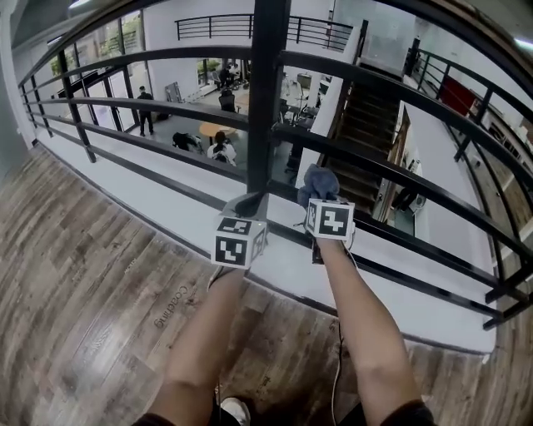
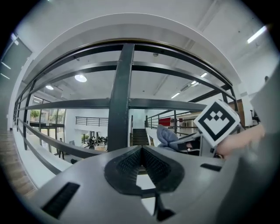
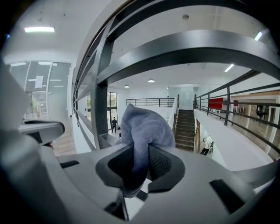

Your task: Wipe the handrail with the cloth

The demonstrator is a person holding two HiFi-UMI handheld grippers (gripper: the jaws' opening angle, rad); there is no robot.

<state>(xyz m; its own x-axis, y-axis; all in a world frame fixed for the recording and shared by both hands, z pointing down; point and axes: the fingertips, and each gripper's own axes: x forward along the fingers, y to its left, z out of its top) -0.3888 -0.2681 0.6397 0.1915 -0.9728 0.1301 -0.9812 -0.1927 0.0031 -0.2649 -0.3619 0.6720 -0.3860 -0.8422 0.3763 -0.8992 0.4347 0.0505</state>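
Right gripper view: the handrail [image 3: 197, 47] is seen just above. The cloth [image 3: 142, 127] is pinched in the right tongs [image 3: 140, 151]. The left tongs [image 2: 141, 152] are kept closed, empty. If snagged on a bar, the cloth could get yanked loose and dropped over the edge.

Wood-plank floor [image 1: 83, 291], white walls [image 1: 166, 25], dark staircase [image 1: 368, 116] — tall windows [image 1: 108, 37] beyond

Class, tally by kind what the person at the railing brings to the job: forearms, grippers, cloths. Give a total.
Forearms: 2 (left forearm, right forearm)
Grippers: 2 (left gripper, right gripper)
Cloths: 1 (cloth, clamped in the right gripper)
Total: 5
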